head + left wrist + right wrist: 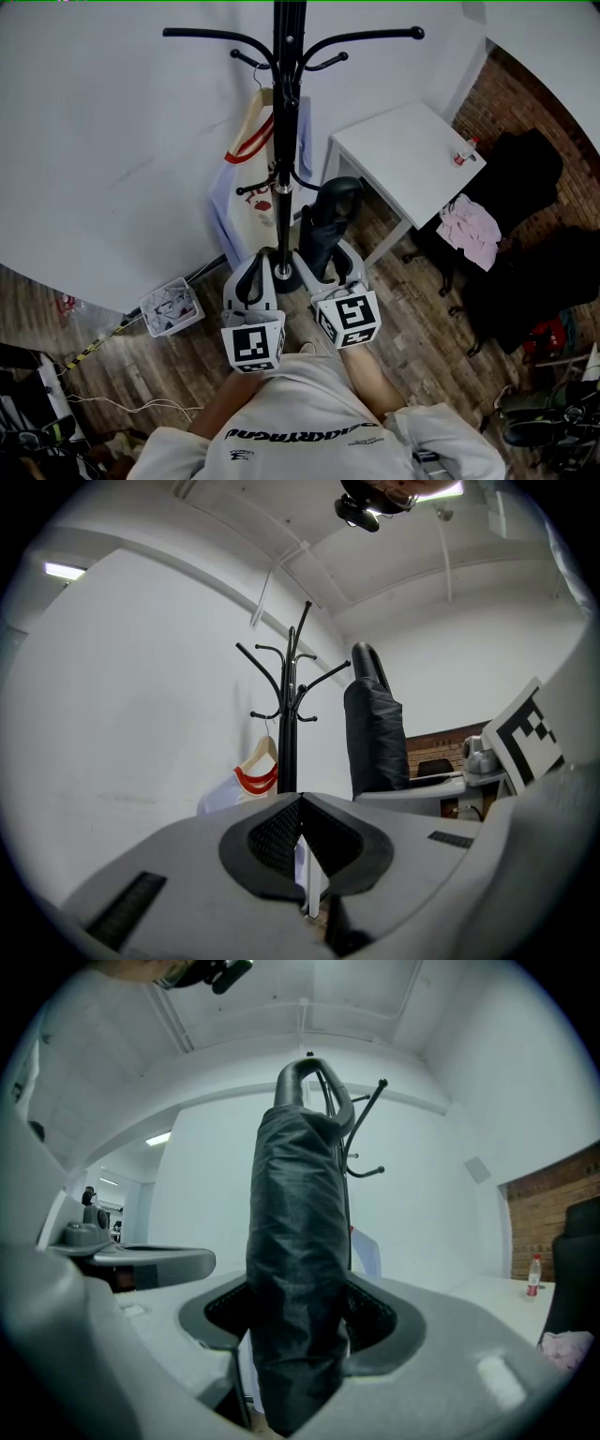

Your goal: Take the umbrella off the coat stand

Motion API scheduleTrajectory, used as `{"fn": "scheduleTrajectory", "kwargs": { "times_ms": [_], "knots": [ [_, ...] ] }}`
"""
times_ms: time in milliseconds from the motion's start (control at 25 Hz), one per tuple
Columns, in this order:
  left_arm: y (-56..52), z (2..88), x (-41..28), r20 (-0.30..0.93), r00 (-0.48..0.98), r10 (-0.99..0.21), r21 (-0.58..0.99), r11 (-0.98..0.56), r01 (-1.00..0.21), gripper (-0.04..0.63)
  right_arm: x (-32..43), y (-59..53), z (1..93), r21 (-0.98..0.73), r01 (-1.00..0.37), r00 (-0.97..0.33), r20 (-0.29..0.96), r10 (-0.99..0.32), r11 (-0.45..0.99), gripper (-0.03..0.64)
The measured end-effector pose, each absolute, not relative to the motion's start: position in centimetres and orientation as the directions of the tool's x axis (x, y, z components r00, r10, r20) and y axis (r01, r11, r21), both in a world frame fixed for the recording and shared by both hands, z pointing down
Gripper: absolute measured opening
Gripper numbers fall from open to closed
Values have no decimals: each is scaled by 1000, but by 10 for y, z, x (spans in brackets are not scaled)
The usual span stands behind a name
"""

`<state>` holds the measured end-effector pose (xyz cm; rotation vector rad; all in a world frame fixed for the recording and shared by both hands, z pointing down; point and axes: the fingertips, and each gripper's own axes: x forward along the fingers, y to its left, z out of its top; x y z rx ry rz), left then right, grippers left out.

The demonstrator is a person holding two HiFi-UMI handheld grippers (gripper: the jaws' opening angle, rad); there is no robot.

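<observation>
- Your right gripper (300, 1312) is clamped on the folded black umbrella (298, 1241), which stands upright just right of the coat stand (288, 56). Whether its handle sits on a hook can't be told.
- Your left gripper (302, 803) has its jaws pressed together with nothing in them, close to the stand's pole.
- A bag with red handles (251, 178) hangs on the stand's left.
- A white table (403, 159) with a small bottle (465, 150) crowds the right.
- A white basket (172, 307) sits on the floor at left.
</observation>
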<state>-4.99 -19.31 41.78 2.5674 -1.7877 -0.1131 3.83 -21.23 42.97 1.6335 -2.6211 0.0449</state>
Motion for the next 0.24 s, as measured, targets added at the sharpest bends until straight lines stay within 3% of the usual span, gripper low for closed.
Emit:
{"fn": "scheduleTrajectory", "kwargs": {
  "times_ms": [240],
  "knots": [
    [-196, 419, -52, -53, 342, -938, 52, -344, -937, -3, 33, -212, 429, 6, -894, -448, 50, -893, 448, 273]
  ]
}}
